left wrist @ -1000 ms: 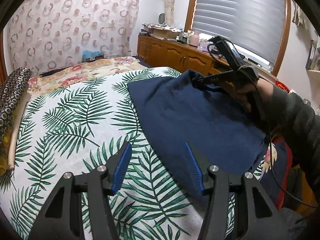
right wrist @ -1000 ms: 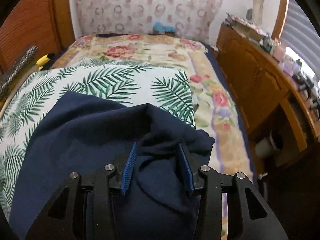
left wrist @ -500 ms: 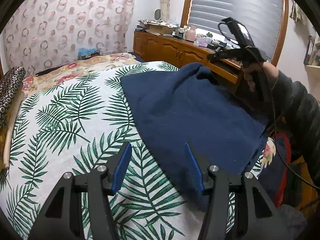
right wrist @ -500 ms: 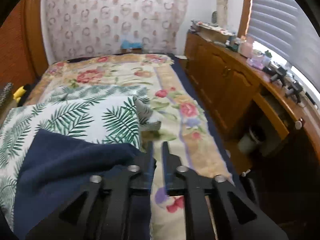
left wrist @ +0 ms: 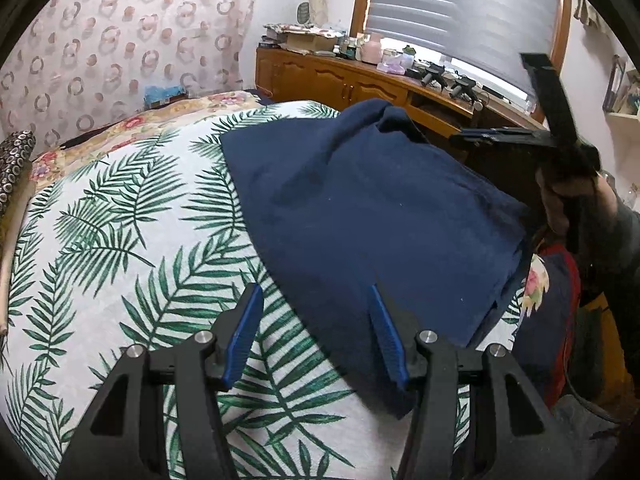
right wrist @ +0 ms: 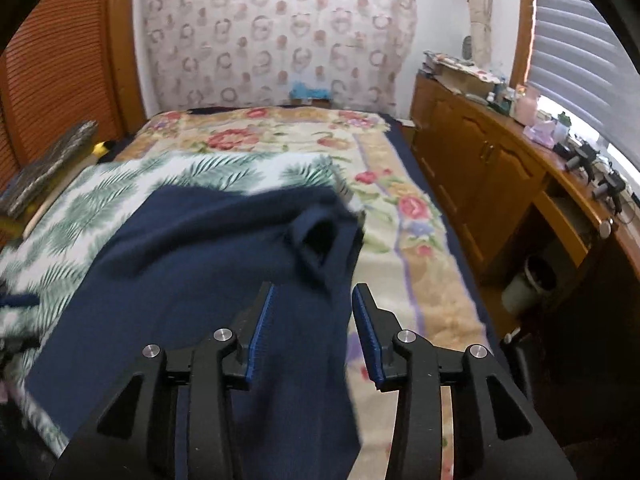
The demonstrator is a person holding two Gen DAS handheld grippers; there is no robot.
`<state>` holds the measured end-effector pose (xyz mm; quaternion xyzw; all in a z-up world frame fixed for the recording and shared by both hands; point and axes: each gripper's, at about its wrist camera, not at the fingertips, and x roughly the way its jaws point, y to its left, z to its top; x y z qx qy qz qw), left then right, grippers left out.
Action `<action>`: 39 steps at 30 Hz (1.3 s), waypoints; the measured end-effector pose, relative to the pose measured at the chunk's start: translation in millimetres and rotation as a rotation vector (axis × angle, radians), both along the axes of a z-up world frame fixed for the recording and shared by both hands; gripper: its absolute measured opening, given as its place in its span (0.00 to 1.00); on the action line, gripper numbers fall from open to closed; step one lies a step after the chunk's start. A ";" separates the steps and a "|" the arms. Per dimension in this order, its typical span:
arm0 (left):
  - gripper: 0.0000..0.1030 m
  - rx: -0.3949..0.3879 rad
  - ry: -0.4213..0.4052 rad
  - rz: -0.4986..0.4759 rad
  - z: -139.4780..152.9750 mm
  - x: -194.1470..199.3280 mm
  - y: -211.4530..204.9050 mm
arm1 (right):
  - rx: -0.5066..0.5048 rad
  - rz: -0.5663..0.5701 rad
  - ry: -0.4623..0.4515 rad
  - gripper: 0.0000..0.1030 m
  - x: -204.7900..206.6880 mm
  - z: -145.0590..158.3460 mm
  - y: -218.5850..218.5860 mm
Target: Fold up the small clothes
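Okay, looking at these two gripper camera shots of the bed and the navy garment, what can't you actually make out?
- Navy garment: its type; near end hidden behind the left gripper in the left wrist view, and bunched and motion-blurred in the right wrist view.
- Right gripper: in the left wrist view seen edge-on, so its fingers' spread is unreadable there.
- Clutter on the wooden cabinet: too small in both views.

navy garment (left wrist: 360,216), spread flat, one corner bunched

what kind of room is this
Most likely a home bedroom: a bed with a floral blanket and a palm-leaf sheet on top, a wooden cabinet along the wall, and a window with blinds.
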<state>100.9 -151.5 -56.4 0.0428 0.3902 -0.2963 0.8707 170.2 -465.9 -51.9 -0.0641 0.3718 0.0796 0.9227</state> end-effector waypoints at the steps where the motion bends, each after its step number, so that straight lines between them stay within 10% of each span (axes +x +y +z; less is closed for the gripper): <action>1: 0.52 0.000 0.009 -0.005 -1.5 -0.4 -0.6 | 0.000 0.007 0.004 0.39 -7.8 -2.1 1.7; 19: 0.52 -0.030 0.123 -0.098 -16.1 -29.6 -2.4 | -0.004 0.101 0.029 0.50 -69.5 -27.5 30.7; 23: 0.25 -0.049 0.150 -0.140 -14.7 -32.0 -8.0 | 0.013 0.136 0.030 0.52 -78.2 -27.9 36.9; 26: 0.06 -0.047 0.122 -0.147 -3.2 -29.1 -12.3 | 0.030 0.159 0.027 0.62 -83.5 -27.6 40.9; 39: 0.05 -0.134 -0.060 -0.105 77.1 11.9 -28.3 | 0.053 0.304 0.017 0.77 -111.8 -18.7 68.6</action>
